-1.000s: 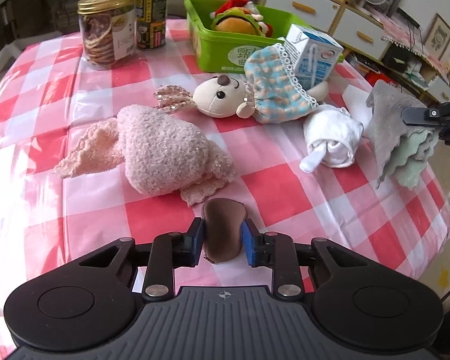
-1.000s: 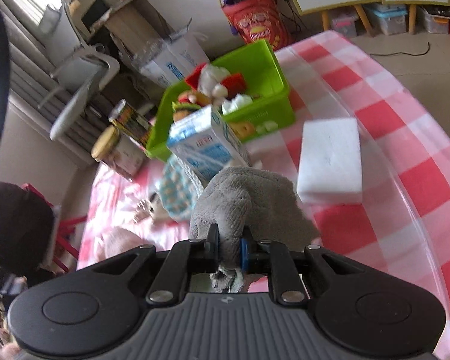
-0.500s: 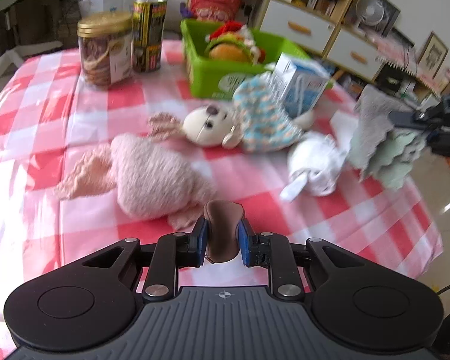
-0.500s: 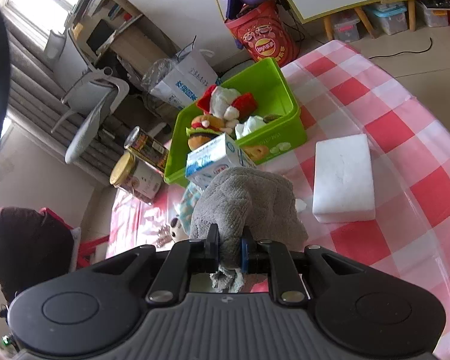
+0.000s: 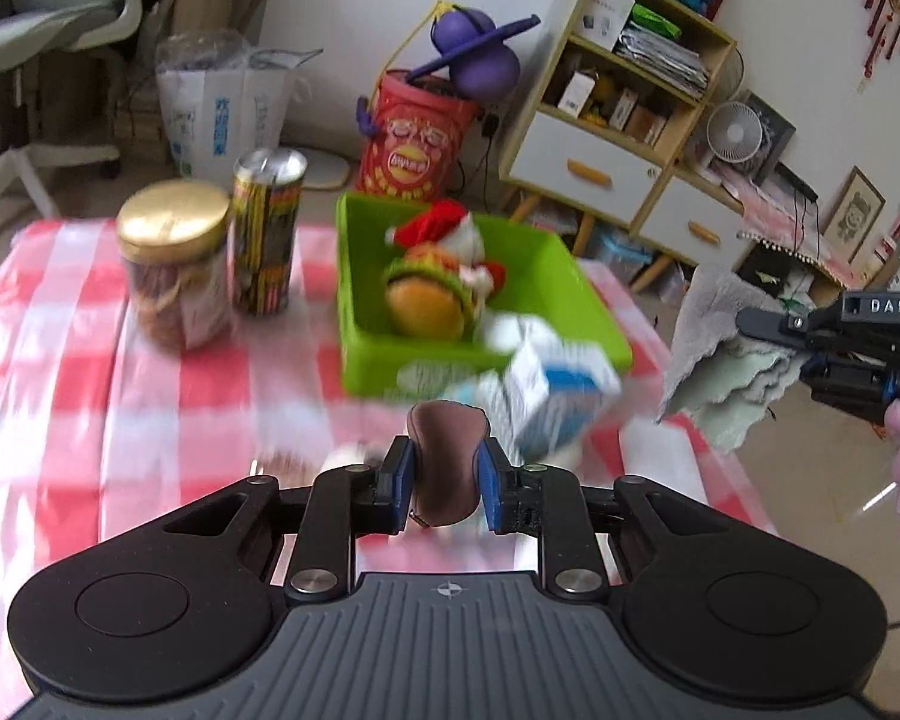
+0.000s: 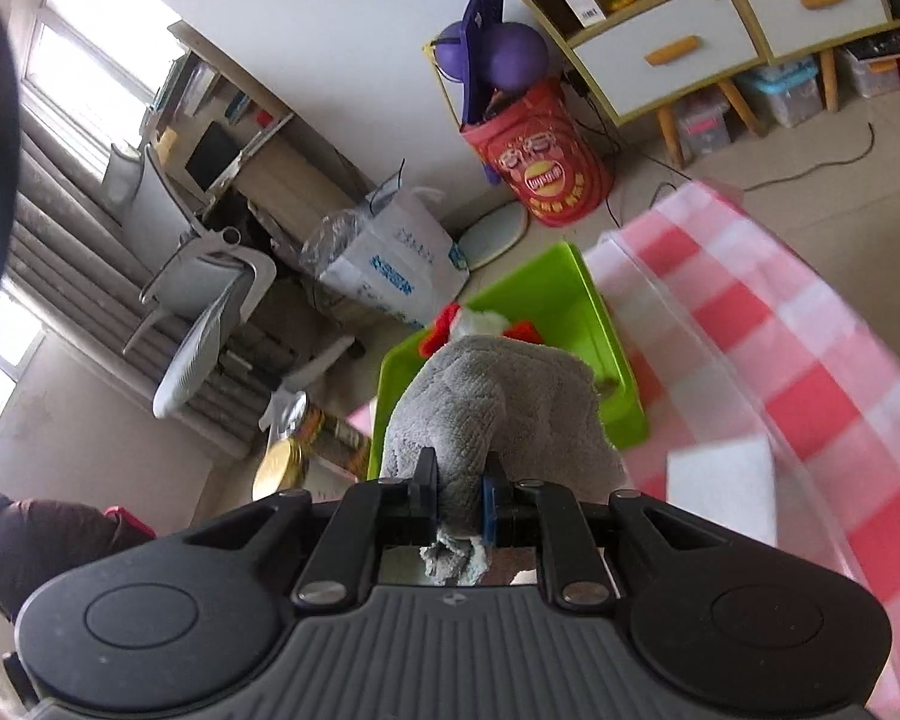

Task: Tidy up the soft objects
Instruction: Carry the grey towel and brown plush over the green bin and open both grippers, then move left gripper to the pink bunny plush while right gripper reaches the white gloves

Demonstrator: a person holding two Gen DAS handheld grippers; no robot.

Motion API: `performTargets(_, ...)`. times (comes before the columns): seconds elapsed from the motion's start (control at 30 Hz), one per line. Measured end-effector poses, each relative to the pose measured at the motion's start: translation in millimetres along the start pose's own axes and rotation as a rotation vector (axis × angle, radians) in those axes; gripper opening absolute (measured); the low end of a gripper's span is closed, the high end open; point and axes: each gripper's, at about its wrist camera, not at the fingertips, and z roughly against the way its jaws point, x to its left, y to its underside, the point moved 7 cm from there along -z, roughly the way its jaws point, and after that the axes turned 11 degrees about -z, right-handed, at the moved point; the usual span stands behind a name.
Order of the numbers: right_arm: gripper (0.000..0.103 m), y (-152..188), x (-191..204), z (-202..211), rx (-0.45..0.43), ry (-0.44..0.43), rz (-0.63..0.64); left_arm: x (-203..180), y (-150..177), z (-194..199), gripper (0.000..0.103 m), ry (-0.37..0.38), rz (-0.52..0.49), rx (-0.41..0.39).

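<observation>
My left gripper (image 5: 444,480) is shut on a small brown soft pouch (image 5: 447,456), lifted above the checked table. Beyond it stands the green bin (image 5: 366,354) holding a plush burger (image 5: 426,303) and a red and white Santa toy (image 5: 444,231). My right gripper (image 6: 459,495) is shut on a grey fluffy cloth (image 6: 498,408) that hangs in front of the green bin (image 6: 606,348). In the left wrist view that right gripper (image 5: 750,324) comes in from the right edge with the grey and pale green cloth (image 5: 720,360) dangling from it.
A milk carton (image 5: 561,402) lies just before the bin. A gold-lidded jar (image 5: 174,276) and a tall can (image 5: 267,234) stand at the back left. A white foam block (image 6: 720,480) rests on the table (image 6: 810,360). Shelves, a red barrel and a chair surround it.
Both grippers have risen and tilted up with their loads. The pouch left the tablecloth and the pink plush and doll dropped out of view. The cloth moved toward the green bin.
</observation>
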Motion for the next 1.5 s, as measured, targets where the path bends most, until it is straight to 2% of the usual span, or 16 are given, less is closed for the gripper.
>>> performTargets(0.2,0.000,-26.3,2.7,-34.3,-0.017,-0.015,-0.008,2.5,-41.7,-38.0,0.025,-0.018,-0.029,-0.012)
performTargets(0.37,0.000,-40.4,-5.9,-65.9,-0.039,-0.041,-0.033,6.4,-54.8,-80.7,0.028,-0.026,-0.044,0.020)
performTargets(0.47,0.000,-41.9,-18.0,-84.2,-0.054,-0.045,-0.056,11.4,-57.8,-107.1,0.030,-0.041,-0.062,0.045)
performTargets(0.57,0.000,-41.1,-30.6,-102.9,-0.051,0.000,-0.060,17.0,-57.0,-127.2,0.032,-0.061,-0.066,0.078)
performTargets(0.83,0.000,-34.0,-43.8,-130.8,-0.036,0.061,-0.029,15.8,-51.5,-150.8,0.033,-0.078,-0.095,0.098)
performTargets(0.97,0.000,-30.9,-43.7,-133.1,-0.026,0.074,-0.014,15.4,-48.0,-156.8,0.045,-0.081,-0.088,0.095)
performTargets(1.03,0.007,-30.3,-43.0,-131.4,-0.007,0.071,-0.022,16.2,-46.4,-153.1,0.049,-0.084,-0.066,0.085)
performTargets(1.1,0.026,-30.8,-40.0,-126.0,-0.007,0.071,-0.014,16.2,-44.6,-142.4,0.056,-0.081,-0.045,0.061)
performTargets(1.17,0.034,-32.1,-33.2,-115.3,-0.030,0.072,0.030,15.4,-44.5,-130.6,0.062,-0.084,-0.040,0.043)
performTargets(1.2,0.036,-33.0,-29.8,-110.3,-0.040,0.075,0.047,15.0,-43.9,-122.9,0.068,-0.089,-0.041,0.032)
performTargets(1.33,0.040,-30.4,-14.1,-91.7,-0.036,0.058,0.082,13.0,-40.7,-90.4,0.080,-0.094,-0.057,-0.021)
performTargets(1.4,0.046,-25.6,-5.3,-83.2,-0.030,0.068,0.115,11.9,-36.7,-79.6,0.082,-0.088,-0.067,-0.022)
performTargets(1.5,0.051,-16.2,3.8,-70.3,-0.023,0.103,0.143,10.9,-26.6,-66.1,0.084,-0.086,-0.094,0.017)
